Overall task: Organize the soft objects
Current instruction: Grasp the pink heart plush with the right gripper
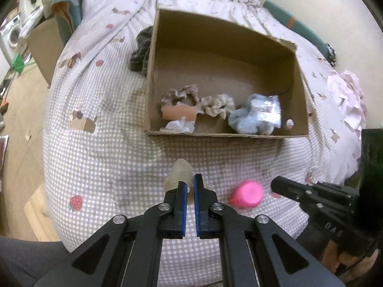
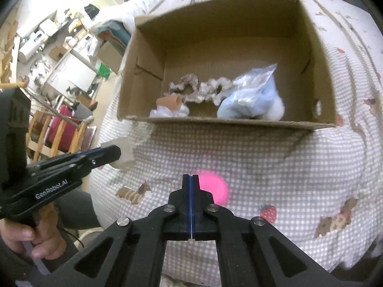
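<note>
Pink soft object (image 2: 215, 189) sits blurred, half hidden behind right tool (image 2: 190, 179).

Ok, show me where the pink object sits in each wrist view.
Left wrist view: pink object lies low and right of centre on the checked bedcover, right of the left gripper.
Right wrist view: pink object shows at lower centre, just behind the right gripper.
Shared landmark: cardboard box.
</note>
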`<state>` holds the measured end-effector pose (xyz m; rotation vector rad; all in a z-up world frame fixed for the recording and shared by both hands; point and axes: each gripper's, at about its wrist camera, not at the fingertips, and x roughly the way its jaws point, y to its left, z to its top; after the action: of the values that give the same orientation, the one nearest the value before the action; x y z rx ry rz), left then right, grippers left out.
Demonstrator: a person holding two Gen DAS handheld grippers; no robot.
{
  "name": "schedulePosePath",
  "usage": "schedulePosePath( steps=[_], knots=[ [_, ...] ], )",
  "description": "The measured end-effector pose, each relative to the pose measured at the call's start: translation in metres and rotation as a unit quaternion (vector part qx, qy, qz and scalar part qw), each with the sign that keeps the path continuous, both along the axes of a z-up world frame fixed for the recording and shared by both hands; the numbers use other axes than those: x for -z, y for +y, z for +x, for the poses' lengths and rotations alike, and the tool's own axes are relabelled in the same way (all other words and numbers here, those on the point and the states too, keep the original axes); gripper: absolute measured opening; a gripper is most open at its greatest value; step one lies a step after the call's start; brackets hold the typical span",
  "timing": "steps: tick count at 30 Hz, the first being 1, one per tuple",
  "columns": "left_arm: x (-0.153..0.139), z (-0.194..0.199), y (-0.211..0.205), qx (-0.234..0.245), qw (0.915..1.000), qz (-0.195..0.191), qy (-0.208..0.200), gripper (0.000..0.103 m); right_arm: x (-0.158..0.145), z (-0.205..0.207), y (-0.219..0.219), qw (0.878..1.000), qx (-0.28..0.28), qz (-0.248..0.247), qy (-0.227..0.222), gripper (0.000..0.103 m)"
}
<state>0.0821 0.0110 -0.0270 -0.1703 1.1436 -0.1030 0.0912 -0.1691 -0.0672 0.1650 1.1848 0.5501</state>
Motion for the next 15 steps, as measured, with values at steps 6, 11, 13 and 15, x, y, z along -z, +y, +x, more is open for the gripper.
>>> schedulePosePath(
  steps=[6, 11, 13, 15],
  knots=[
    [0.006, 0.001, -0.008, 0.006, 0.9999, 0.016, 0.004, 0.005, 0.011, 0.011, -0.022, 0.999, 0.042, -0.002, 0.026, 0.002],
    [0.009, 0.001, -0.011, 0.006, 0.9998, 0.020, 0.003, 0.005, 0.029, 0.016, -0.027, 0.996, 0.061, -0.022, 0.056, 0.079],
    [0.010, 0.001, -0.011, 0.009, 0.9997, 0.022, 0.002, 0.005, 0.039, 0.020, -0.019, 0.996, 0.051, -0.026, 0.070, 0.079],
    [0.010, 0.001, -0.013, 0.011, 0.9997, 0.022, 0.001, 0.005, 0.049, 0.024, -0.010, 0.995, 0.042, -0.039, 0.077, 0.079]
  ],
)
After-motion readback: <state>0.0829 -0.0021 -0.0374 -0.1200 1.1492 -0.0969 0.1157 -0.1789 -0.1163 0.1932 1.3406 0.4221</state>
